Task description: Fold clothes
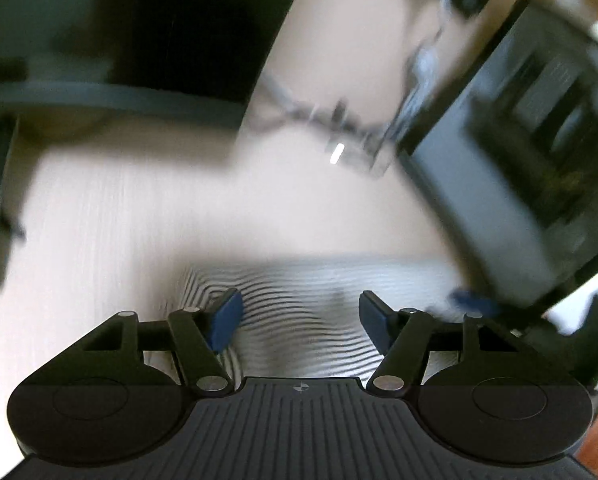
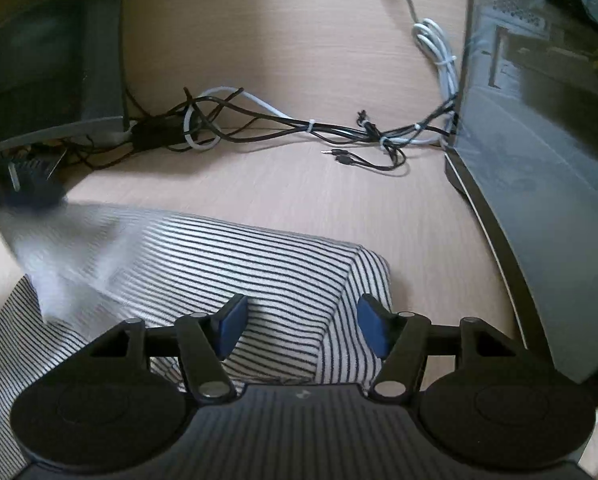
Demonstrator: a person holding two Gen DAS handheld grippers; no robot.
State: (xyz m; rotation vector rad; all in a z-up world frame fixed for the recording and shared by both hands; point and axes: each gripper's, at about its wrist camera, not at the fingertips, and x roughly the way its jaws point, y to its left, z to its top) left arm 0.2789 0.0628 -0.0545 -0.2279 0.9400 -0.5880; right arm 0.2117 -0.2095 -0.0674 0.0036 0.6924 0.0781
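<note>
A white garment with thin black stripes [image 2: 235, 276] lies folded on the light wood table. In the right wrist view my right gripper [image 2: 303, 326] is open just above its near right corner, blue pads on either side of the fold. The left gripper [image 2: 31, 196] shows there as a dark blur at the garment's far left edge. In the left wrist view, which is motion-blurred, my left gripper [image 1: 299, 320] is open above the striped cloth [image 1: 299, 312], nothing between its pads.
A tangle of black and white cables [image 2: 299, 128] lies across the table behind the garment. A computer case with a glass side [image 2: 539, 160] stands at the right. A dark monitor stand [image 2: 59, 80] stands at the back left.
</note>
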